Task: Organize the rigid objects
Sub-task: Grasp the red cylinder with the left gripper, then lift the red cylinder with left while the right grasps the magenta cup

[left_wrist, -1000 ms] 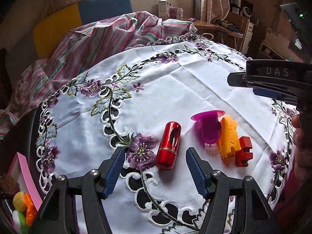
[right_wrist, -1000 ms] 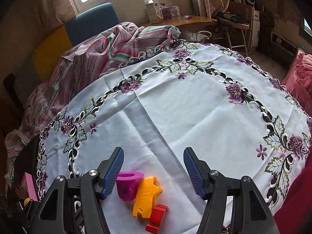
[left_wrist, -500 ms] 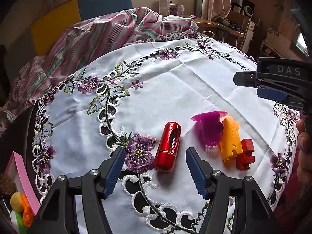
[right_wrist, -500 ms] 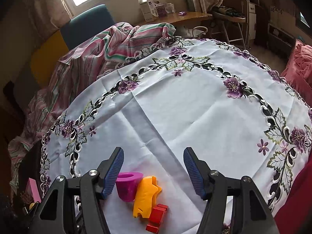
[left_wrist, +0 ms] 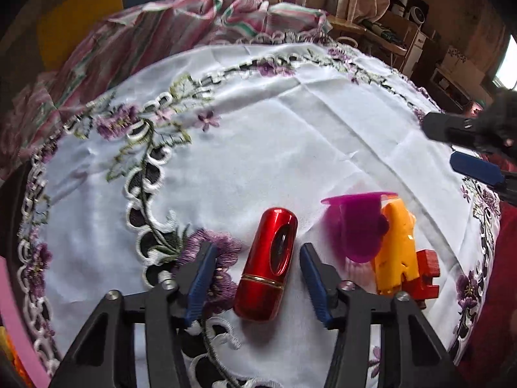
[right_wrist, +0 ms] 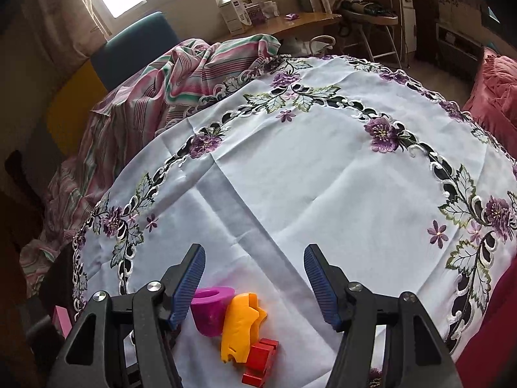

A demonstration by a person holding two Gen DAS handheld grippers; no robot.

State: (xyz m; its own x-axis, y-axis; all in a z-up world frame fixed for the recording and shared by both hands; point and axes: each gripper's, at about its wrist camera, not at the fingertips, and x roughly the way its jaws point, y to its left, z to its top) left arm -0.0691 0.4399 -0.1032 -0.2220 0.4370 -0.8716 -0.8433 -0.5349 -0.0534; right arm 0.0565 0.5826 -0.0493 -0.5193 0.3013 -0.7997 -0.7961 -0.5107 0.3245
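Note:
A shiny red cylinder (left_wrist: 268,265) lies on the white embroidered tablecloth (left_wrist: 274,135). My left gripper (left_wrist: 258,252) straddles it, jaws closing, with a small gap still showing on each side of it. To its right a purple cup (left_wrist: 358,226) on its side, an orange plastic piece (left_wrist: 395,249) and a red block (left_wrist: 425,274) lie huddled together. My right gripper (right_wrist: 255,258) hovers open and empty above the cloth, with the purple cup (right_wrist: 210,310), orange piece (right_wrist: 240,326) and red block (right_wrist: 260,362) just below its fingers. The right gripper (left_wrist: 465,150) also shows at the left view's right edge.
A striped pink and green cloth (left_wrist: 168,29) is bunched at the table's far side. A pink box (left_wrist: 13,323) sits off the left edge. Red fabric (right_wrist: 494,97) lies to the right. A wooden desk with boxes (right_wrist: 290,22) stands behind.
My left gripper has come down and forward over the red cylinder, and its jaws have narrowed around it. The right gripper has stayed about where it was.

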